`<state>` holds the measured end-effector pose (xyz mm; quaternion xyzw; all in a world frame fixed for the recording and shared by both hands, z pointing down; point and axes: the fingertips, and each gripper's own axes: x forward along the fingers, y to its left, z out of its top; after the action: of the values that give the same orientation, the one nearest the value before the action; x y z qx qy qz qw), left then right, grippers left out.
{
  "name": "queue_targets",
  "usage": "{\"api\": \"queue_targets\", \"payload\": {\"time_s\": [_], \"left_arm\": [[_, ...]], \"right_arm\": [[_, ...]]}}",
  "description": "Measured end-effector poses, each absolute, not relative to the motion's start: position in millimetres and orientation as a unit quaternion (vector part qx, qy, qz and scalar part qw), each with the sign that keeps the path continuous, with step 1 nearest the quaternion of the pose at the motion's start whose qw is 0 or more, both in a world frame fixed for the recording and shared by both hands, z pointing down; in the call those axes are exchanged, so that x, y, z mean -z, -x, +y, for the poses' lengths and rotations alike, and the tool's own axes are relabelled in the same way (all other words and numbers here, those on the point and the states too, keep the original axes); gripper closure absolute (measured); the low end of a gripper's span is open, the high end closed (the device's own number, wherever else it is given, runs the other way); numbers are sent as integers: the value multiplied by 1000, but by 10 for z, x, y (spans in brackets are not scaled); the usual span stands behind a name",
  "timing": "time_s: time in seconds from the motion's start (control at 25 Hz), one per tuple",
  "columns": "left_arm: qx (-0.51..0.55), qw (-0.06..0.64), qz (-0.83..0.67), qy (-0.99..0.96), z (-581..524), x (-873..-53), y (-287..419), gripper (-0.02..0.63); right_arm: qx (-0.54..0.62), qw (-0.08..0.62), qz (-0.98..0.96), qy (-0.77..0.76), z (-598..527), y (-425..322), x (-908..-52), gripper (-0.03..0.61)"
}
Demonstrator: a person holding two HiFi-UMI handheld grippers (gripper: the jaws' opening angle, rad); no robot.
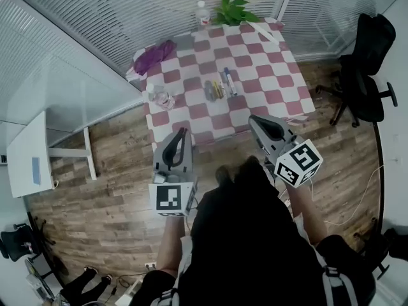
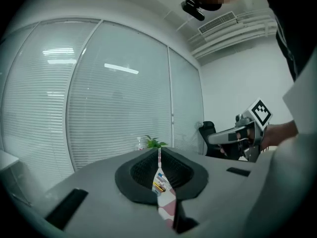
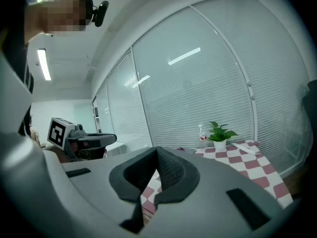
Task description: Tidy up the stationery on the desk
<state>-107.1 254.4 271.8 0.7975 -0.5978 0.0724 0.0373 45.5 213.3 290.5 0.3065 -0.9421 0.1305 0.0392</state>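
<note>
Left tongs (image 1: 182, 132), right tongs (image 1: 256, 122) (ribbed pads (image 3: 173, 170) together) face checkered tablecloth (image 1: 268, 75).

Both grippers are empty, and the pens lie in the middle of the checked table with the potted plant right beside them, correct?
No. The head view shows the potted plant at the far edge of the table beside a bottle, apart from the pens. The rest holds: left gripper and right gripper are empty.
</note>
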Motion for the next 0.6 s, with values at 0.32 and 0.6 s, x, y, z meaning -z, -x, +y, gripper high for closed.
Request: {"api": "queue_targets", "payload": {"time_s": [0.32,0.6], "left_arm": [[-72,32,-591,-803,2586,-2553,964,569],[-58,51,-562,-823,2617,-2518,809,569]], "right_arm": [[-127,26,-941,-314,2239,-634,-2681,558],[-125,27,-938,-321,2339,-643,-2619,558]]}}
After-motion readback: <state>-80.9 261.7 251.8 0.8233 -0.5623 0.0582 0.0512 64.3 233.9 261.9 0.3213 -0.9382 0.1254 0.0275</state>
